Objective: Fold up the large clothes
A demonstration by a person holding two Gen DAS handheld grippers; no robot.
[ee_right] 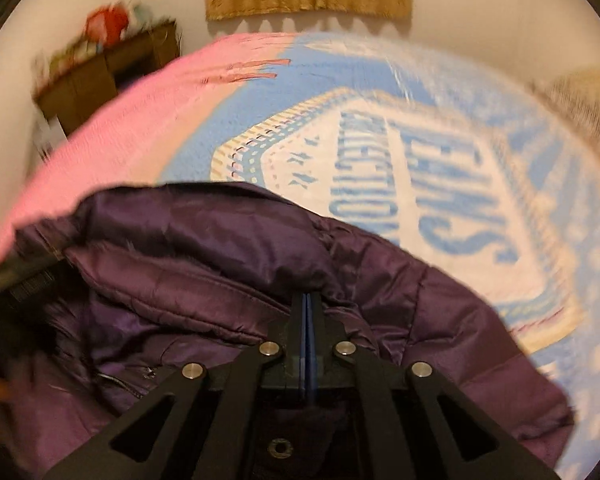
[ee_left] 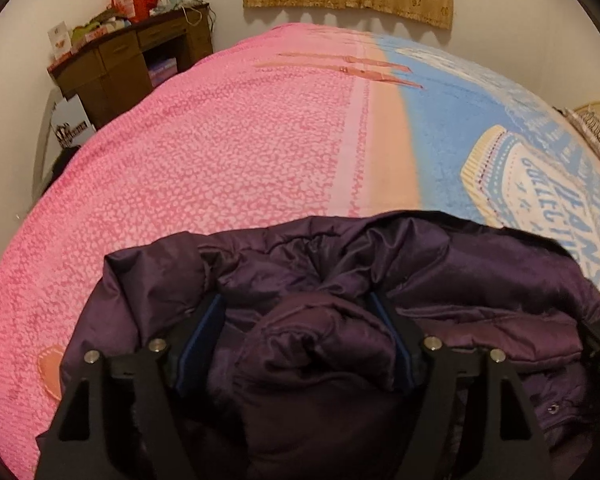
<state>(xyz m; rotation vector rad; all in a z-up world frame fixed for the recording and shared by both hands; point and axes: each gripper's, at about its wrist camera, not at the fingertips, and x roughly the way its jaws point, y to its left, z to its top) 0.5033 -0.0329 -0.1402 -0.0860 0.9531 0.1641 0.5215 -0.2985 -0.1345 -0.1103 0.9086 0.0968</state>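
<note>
Mid-fold on the bed (ee_left: 220, 152): left gripper (ee_left: 296, 320) gapes astride purple jacket (ee_left: 480, 280), right gripper (ee_right: 309, 300) pinched closed, grip uncertain; next, flatten.

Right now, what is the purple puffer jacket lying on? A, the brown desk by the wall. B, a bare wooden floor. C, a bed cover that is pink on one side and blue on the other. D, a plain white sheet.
C: the purple puffer jacket is bunched up on a bed cover that is pink to the left and blue with white lettering to the right, while the brown desk stands off by the wall.
</note>
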